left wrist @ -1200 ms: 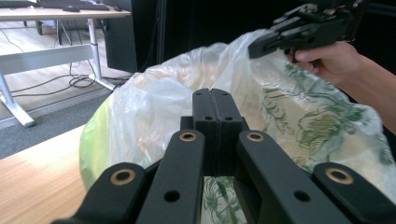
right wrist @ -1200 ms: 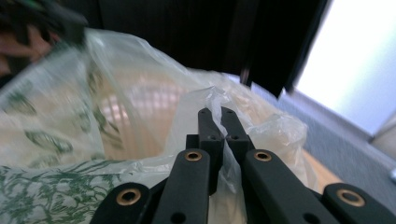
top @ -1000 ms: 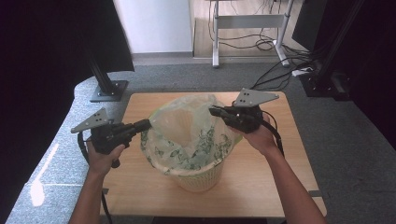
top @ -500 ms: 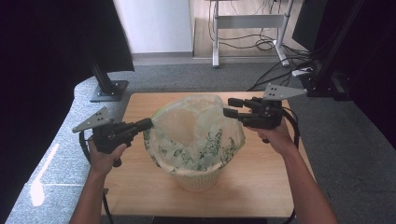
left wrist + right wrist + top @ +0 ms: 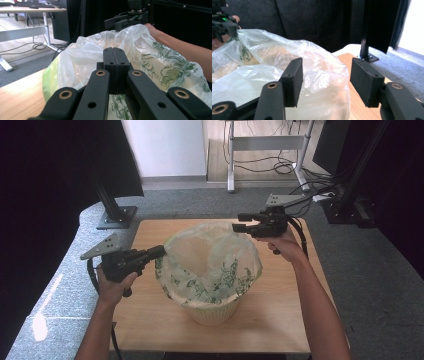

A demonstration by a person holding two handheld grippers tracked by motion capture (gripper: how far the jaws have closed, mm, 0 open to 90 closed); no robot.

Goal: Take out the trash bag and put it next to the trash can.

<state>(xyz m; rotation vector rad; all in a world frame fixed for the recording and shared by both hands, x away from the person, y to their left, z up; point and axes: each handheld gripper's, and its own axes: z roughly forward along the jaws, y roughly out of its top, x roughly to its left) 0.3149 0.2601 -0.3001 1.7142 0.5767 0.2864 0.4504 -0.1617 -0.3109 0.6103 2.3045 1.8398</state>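
left gripper clamps crinkled translucent green-printed plastic bag lining cream woven basket; right gripper jaws just opened, wide, seemingly clear of film.

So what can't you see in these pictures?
- Inside of the basket: in the high view the plastic bag lines and covers it.
- Bag edge in the left gripper: in the left gripper view its shut jaws hide the pinched part.
- Basket in the right gripper view: the bag billows in front, between the open jaws of the right gripper.
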